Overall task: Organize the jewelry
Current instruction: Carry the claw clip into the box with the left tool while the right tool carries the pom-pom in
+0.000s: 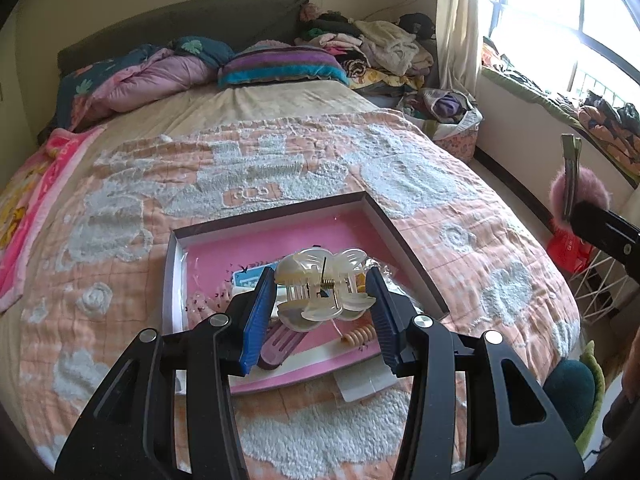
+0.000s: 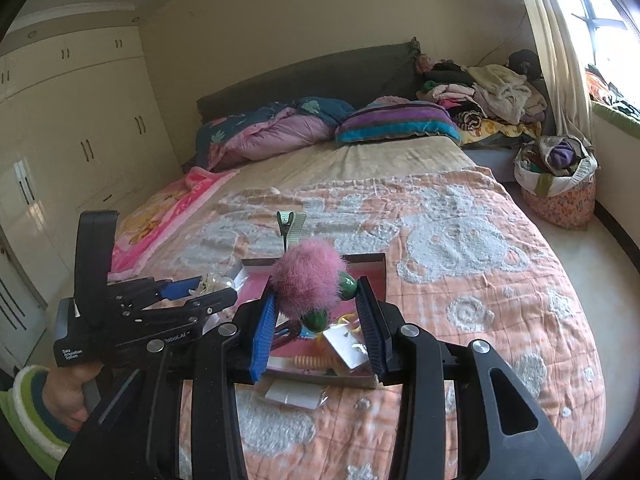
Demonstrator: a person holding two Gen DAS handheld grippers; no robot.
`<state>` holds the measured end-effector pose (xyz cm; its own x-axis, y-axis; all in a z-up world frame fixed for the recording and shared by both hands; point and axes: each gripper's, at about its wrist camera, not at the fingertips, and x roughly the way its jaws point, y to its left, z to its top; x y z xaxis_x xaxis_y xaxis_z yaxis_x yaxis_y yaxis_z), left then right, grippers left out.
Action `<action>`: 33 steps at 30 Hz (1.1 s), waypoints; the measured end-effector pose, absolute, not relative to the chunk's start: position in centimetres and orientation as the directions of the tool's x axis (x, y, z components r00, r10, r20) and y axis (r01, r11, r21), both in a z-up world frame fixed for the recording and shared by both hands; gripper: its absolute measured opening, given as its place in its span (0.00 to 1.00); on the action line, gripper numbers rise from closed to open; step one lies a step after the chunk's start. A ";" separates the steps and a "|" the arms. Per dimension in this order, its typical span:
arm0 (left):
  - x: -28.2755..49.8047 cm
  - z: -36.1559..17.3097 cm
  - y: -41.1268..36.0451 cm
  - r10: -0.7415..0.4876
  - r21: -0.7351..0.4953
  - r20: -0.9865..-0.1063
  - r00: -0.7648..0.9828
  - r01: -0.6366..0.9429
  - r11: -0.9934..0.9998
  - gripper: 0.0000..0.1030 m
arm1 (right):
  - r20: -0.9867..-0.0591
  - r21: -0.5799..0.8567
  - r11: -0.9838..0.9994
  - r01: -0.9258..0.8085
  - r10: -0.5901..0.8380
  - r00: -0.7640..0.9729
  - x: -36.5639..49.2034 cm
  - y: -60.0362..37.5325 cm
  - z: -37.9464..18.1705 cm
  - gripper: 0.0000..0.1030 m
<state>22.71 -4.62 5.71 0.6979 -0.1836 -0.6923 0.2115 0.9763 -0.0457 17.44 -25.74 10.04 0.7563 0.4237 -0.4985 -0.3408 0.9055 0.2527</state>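
Observation:
A pink-lined box [image 1: 352, 216] lies on the bed and holds hair accessories. My left gripper [image 1: 320, 300] is shut on a pearly white claw clip [image 1: 324, 286] and holds it above the box; it also shows in the right wrist view [image 2: 200, 290]. My right gripper [image 2: 316, 312] is shut on a pink pom-pom hair clip [image 2: 308, 272] with a green metal clip end [image 2: 290, 224] and green beads, above the box [image 2: 372, 258]. That pom-pom clip shows at the right edge of the left wrist view [image 1: 576, 192]. A purple clip [image 1: 280, 346] and an orange spiral hair tie [image 1: 358, 336] lie in the box.
The box rests on an orange and white quilt [image 1: 460, 248]. Pillows and a folded duvet [image 1: 152, 76] lie at the headboard. A clothes pile [image 1: 380, 48] and a basket [image 2: 556, 184] stand at the far right. A white wire rack [image 1: 600, 280] stands beside the bed. Wardrobes [image 2: 80, 120] line the left wall.

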 end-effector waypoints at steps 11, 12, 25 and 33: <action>24.2 2.6 -5.4 -0.200 -0.062 -0.738 0.644 0.230 0.971 0.37 | -0.571 0.260 0.911 -0.319 0.412 0.710 21.3 -25.0 6.7 0.36; 24.3 2.2 -5.4 -0.201 -0.063 -0.742 0.639 0.232 0.971 0.37 | -0.581 0.259 0.913 -0.314 0.407 0.704 21.6 -24.9 6.2 0.36; 25.8 -2.0 -6.2 -0.191 -0.055 -0.797 0.573 0.247 0.968 0.37 | -0.646 0.259 0.924 -0.281 0.382 0.661 23.9 -24.4 2.5 0.36; 26.1 -3.2 -6.3 -0.176 -0.039 -0.808 0.563 0.247 0.968 0.37 | -0.671 0.259 0.926 -0.275 0.378 0.637 24.9 -24.1 0.9 0.36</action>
<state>26.10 -6.32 -3.16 0.5630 -0.1760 -0.8075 0.2466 0.9683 -0.0391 24.93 -24.14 0.94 0.6375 0.3778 -0.6714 -0.2753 0.9257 0.2595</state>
